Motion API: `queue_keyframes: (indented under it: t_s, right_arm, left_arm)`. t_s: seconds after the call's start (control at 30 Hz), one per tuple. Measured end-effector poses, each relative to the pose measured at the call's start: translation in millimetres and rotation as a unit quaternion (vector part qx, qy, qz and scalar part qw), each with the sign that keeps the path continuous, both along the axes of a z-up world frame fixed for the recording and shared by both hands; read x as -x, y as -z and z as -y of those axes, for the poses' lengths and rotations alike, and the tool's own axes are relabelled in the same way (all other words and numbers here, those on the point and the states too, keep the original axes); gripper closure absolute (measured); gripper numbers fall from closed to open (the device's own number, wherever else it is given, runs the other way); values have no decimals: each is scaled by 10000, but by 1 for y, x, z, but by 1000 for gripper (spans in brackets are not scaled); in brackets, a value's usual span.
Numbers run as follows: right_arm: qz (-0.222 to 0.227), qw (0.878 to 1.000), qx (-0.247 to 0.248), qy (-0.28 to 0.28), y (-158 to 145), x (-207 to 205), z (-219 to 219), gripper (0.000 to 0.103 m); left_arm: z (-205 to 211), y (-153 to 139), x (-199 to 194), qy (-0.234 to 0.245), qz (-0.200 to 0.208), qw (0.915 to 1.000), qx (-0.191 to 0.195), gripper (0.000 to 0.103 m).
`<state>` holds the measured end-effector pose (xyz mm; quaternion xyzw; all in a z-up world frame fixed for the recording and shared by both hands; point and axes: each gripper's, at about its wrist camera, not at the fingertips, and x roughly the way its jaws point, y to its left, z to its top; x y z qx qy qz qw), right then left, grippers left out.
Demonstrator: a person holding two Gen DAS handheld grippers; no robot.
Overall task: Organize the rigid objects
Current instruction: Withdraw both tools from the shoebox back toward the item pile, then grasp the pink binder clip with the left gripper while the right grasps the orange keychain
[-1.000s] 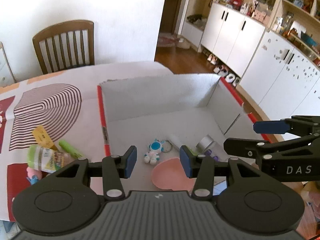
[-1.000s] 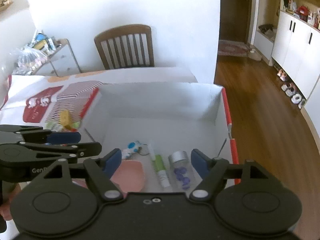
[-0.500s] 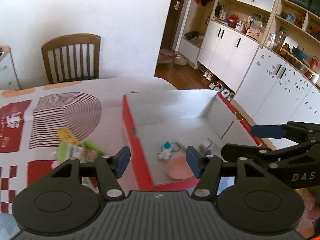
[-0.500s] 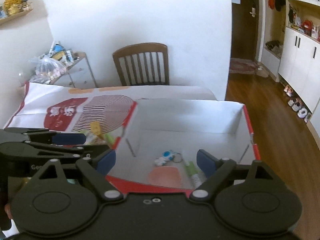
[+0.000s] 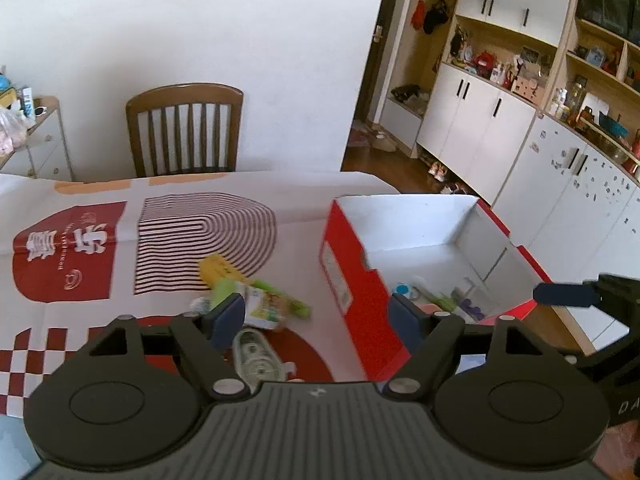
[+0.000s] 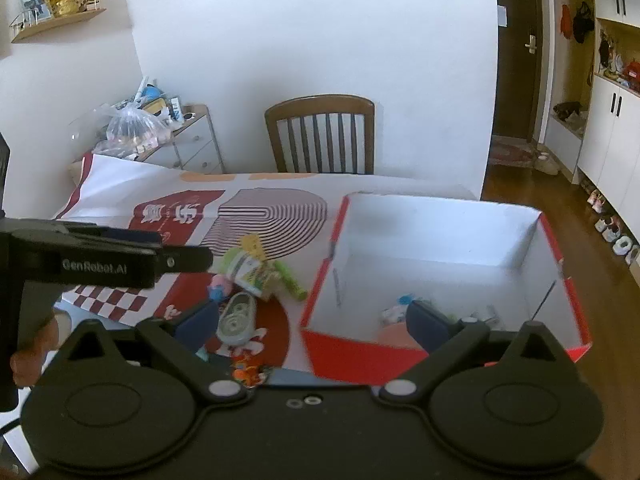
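A red box with a white inside [image 5: 344, 280] [image 6: 440, 240] stands on the right of the table. In it lie a small astronaut toy [image 6: 394, 310], a pink dish [image 6: 394, 336] and a green tube [image 5: 448, 300], partly hidden. To its left is a pile: a green-white packet [image 6: 250, 274] [image 5: 262, 304], a green stick [image 6: 292, 280], a yellow card [image 6: 252, 245], a pink-blue toy [image 6: 218, 286] and a grey oval item [image 6: 237, 318] [image 5: 254, 358]. My left gripper [image 5: 316, 316] is open and empty above the pile and the box wall. My right gripper [image 6: 312, 328] is open and empty above the box's near-left corner.
The table wears a red-and-white patterned cloth [image 5: 160, 232]. A wooden chair [image 6: 320, 136] stands at the far edge. A drawer unit with bags [image 6: 160, 132] is at the far left. White cabinets [image 5: 500, 136] line the right wall.
Both grippers have pulled back and risen away from the box, staying open. The left view has swung left, so the pile beside the box now shows.
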<state>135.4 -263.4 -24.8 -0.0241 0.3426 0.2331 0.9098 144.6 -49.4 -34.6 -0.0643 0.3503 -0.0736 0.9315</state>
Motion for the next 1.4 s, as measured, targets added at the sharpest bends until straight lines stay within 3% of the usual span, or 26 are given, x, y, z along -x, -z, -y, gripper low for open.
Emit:
queue_keyframes:
  t_s: [0.3, 0.4, 0.5, 0.93, 1.4]
  right_arm:
    - [-257, 9997, 40, 47, 24, 14, -31, 2]
    - [-325, 9994, 83, 44, 32, 19, -41, 2]
    - [-334, 9993, 189, 30, 41, 23, -54, 2]
    - [-520, 9959, 733, 50, 91, 17, -88, 3]
    - [-792, 9903, 1129, -172, 126, 1, -106, 19]
  left_arm:
    - [-45, 14, 4, -123, -79, 9997, 210, 15]
    - [-55, 22, 5, -213, -38, 9996, 176, 0]
    - [-63, 33, 5, -270, -51, 9995, 143, 0]
    - [-81, 98, 1, -834, -791, 9931, -227, 0]
    - [-72, 134, -8, -1142, -936, 9867, -682, 0]
